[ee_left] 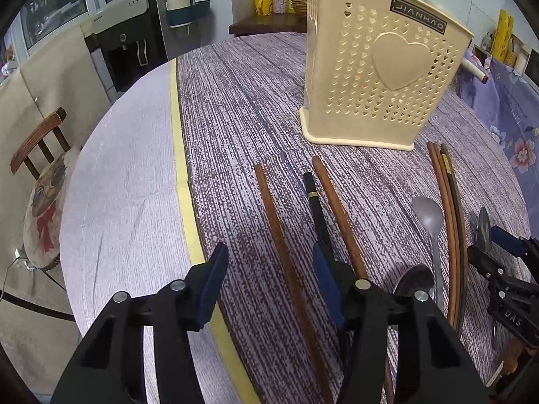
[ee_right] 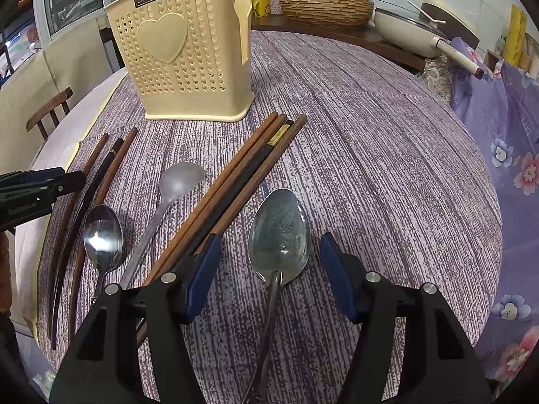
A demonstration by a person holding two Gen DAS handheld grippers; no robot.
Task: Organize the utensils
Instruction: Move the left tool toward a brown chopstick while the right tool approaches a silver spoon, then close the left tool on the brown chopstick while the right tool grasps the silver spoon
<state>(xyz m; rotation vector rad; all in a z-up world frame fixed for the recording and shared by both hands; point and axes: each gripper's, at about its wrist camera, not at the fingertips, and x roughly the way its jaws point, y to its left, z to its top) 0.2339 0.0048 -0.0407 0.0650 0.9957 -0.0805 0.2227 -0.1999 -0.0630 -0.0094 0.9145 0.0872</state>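
Observation:
A cream perforated utensil holder (ee_left: 380,80) (ee_right: 188,54) stands upright at the back of the purple tablecloth. My left gripper (ee_left: 269,279) is open and straddles a brown chopstick (ee_left: 279,252) without touching it; a black chopstick (ee_left: 318,212) and another brown one (ee_left: 337,208) lie just right of it. My right gripper (ee_right: 269,276) is open around a large steel spoon (ee_right: 279,235), with its pads clear of the spoon. A small steel spoon (ee_right: 102,235), a grey spoon (ee_right: 178,181) and a bundle of several chopsticks (ee_right: 242,175) lie between the two grippers.
A strip of yellow tape (ee_left: 182,175) runs along the cloth's left edge. A wooden chair (ee_left: 37,141) stands left of the table, with a water dispenser (ee_left: 128,43) behind it. A white pan (ee_right: 411,30) and a woven basket (ee_right: 323,6) sit on the back counter. Floral fabric (ee_right: 505,168) lies at the right.

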